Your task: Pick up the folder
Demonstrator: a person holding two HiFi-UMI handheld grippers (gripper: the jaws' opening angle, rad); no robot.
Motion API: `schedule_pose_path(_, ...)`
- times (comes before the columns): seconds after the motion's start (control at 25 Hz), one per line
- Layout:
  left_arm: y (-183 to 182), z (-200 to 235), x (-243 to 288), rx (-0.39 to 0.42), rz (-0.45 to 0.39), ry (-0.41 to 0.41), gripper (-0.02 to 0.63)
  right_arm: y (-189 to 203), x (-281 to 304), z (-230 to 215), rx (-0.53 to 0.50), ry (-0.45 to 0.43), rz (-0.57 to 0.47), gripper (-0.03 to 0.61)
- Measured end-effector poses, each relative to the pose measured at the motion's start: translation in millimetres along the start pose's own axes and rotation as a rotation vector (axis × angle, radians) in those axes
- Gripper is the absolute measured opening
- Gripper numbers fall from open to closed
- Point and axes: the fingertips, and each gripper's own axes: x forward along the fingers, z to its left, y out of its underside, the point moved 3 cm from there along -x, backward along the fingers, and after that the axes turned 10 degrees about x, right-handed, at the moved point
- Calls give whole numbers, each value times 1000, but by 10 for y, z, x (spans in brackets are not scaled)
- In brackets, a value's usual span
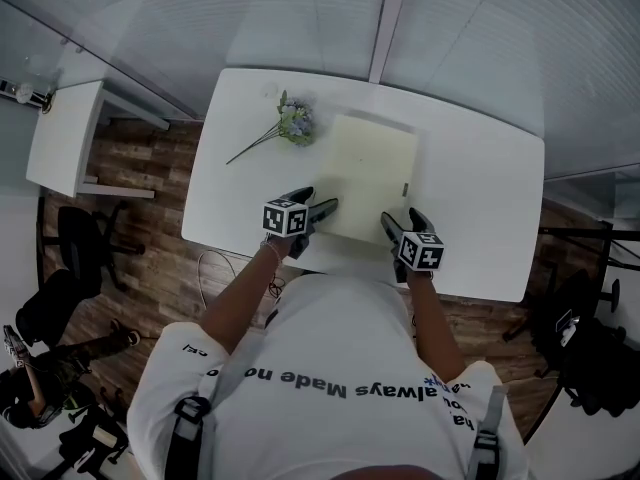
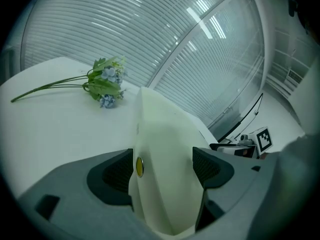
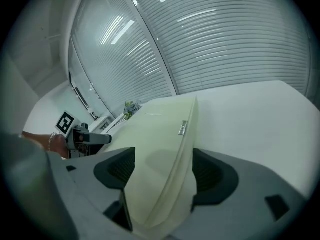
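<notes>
A white table [image 1: 480,198] carries a cream folder [image 1: 370,173] lying flat near its middle. The left tool [image 1: 318,201] and right tool [image 1: 400,218] each stand wide open astride one near corner. Flowers [image 1: 293,123] lie just beside its far left corner, clear of both tools

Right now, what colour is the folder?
The folder is pale cream, clearest in the head view.

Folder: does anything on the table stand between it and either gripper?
Nothing visible does. The near edge of the folder sits between the open jaws of the left gripper and of the right gripper. The flowers lie off its far left corner, away from both grippers.
</notes>
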Motion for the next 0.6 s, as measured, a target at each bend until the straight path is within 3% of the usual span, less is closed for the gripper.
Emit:
schedule_pose_path(0.32, 84, 46, 90, -77, 18, 63, 337, 127, 174, -57, 124, -39, 42, 309)
schedule_pose_path(0.6, 115, 55, 136, -74, 28, 75, 336, 162, 202, -84, 170, -60, 53, 307)
